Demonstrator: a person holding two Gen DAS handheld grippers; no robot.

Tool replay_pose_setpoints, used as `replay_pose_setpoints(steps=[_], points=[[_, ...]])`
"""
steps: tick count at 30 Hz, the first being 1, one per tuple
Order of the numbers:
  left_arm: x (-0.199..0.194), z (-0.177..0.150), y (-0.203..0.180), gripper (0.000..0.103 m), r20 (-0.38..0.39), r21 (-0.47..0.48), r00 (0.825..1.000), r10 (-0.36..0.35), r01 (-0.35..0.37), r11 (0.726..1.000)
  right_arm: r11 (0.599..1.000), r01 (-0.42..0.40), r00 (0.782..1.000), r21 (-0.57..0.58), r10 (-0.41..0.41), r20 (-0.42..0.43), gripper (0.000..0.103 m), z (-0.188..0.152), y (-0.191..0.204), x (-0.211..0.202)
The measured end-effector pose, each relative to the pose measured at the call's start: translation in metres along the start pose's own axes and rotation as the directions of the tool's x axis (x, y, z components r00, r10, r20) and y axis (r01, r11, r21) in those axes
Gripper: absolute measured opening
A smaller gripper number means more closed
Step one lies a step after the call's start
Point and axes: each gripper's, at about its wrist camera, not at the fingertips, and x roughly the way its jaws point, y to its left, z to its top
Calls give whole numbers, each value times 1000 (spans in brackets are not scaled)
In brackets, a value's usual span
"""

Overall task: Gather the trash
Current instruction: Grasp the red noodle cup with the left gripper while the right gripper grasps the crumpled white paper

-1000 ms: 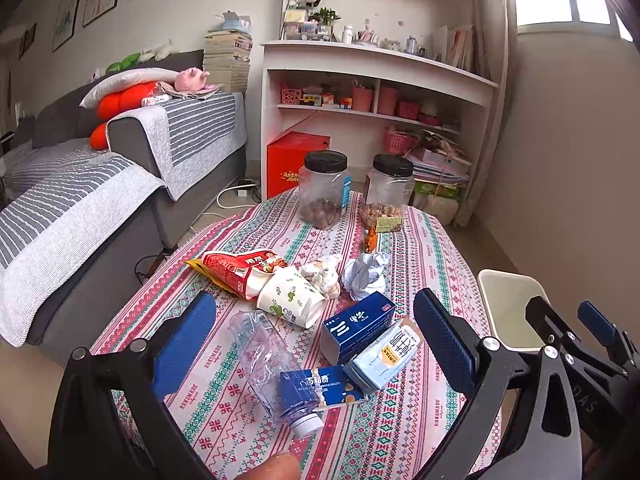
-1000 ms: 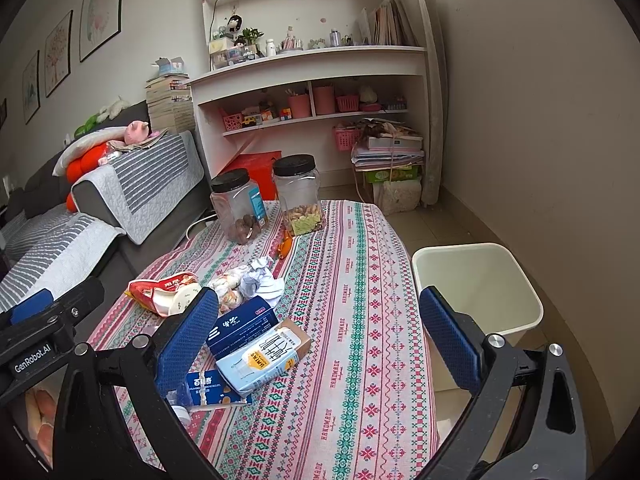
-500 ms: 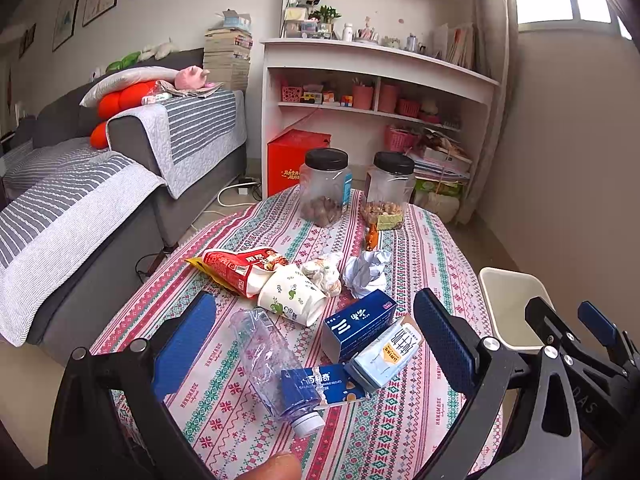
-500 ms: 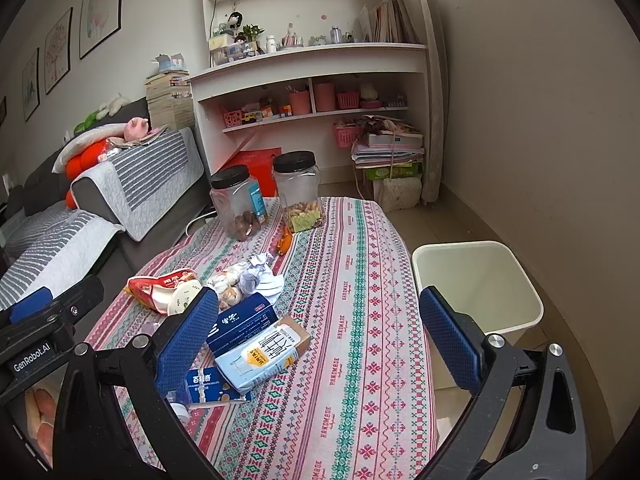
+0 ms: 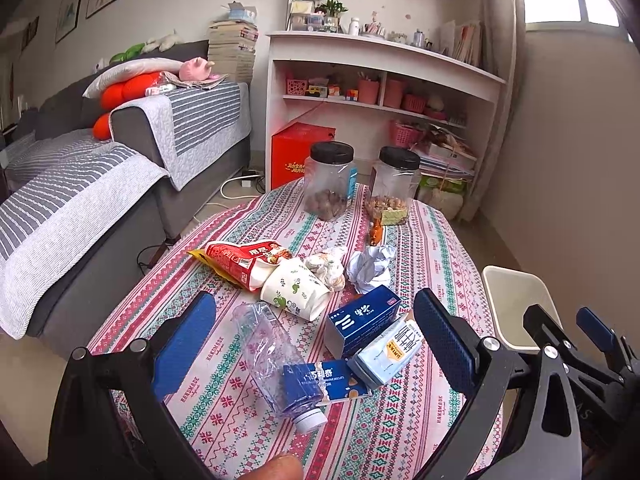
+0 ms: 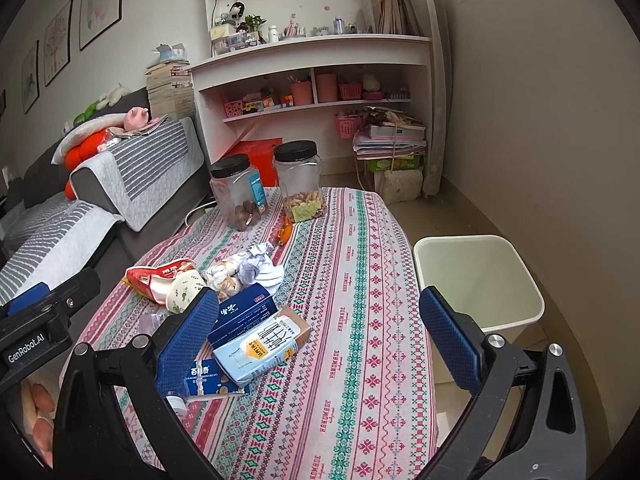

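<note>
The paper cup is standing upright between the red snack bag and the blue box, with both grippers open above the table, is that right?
Not quite. The paper cup lies on its side, as the left wrist view shows. It is between the red snack bag and the blue box, and both the left gripper and right gripper are open.

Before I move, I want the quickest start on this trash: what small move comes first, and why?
Probably ease the left hand-held gripper down onto the crushed plastic bottle. Its jaws are open and empty, and the bottle lies between them, nearest of the trash pile. The bin stands open beside the table, ready for the drop.
</note>
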Motion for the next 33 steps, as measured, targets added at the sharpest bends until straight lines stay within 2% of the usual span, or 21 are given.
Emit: replay_pose_setpoints(steps=[6,13,16,22,27,29,30,31,33], points=[[17,7,13,96,-82,-50,995,49,-53,997,999,-28,997,-25,26,-73,96,17,5,7],[38,41,43,96,-166,-115,983,78,-98,989,994,-51,989,-99,36,-145,96,53,20,22],[50,56,53,96,-220,-139,972,84,-117,983,991,-56,983,-119,34,-181,96,70,27,36],[81,80,64,96,-274,-99,950,152,-185,978,989,-52,972,-139,17,-236,96,88,39,70],[114,77,82,96,-338,-165,934,114,-179,970,992,-58,955,-108,24,-296,96,85,38,103],[130,69,91,96,-375,-186,922,97,-178,966,993,-60,951,-98,27,-309,96,81,36,114],[138,66,94,96,-399,-207,914,70,-164,964,994,-60,949,-89,29,-315,96,78,35,120],[144,66,99,96,-417,-260,909,-3,-117,959,995,-58,947,-80,29,-320,96,76,33,125],[148,70,107,96,-400,-330,912,-88,-54,942,997,-57,935,-54,35,-352,96,74,30,136]])
